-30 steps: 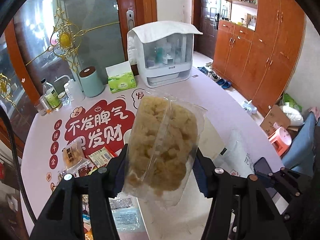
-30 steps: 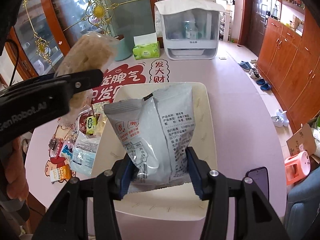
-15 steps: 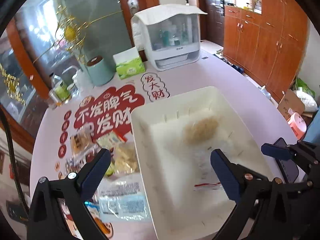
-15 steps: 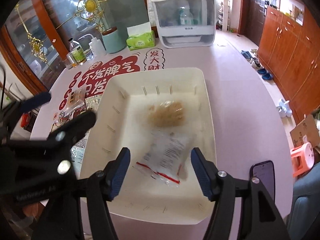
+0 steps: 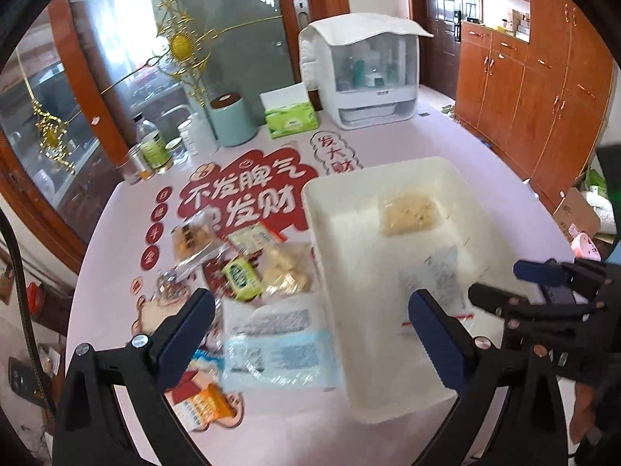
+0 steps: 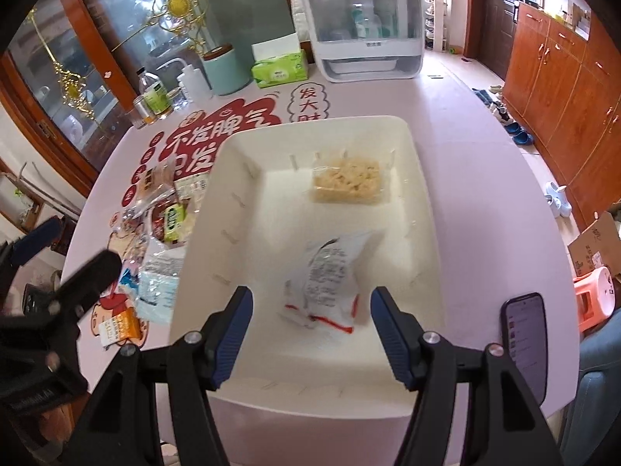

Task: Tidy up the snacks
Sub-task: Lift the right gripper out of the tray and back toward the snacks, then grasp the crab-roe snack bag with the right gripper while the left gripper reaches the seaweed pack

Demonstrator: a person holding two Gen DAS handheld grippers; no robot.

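A second ago each gripper clasped a snack; now the left gripper and the right gripper both hang with fingers released and nothing between them, and both snacks lie inside the white bin. The clear, crinkly pack of beige crumbly pieces rests near the bin's far wall, and the glossy white pouch with a red-striped edge lies flat near its front wall. Left of the smooth, rounded plastic bin, the remaining wrapped snacks lie scattered on the pink worktop.
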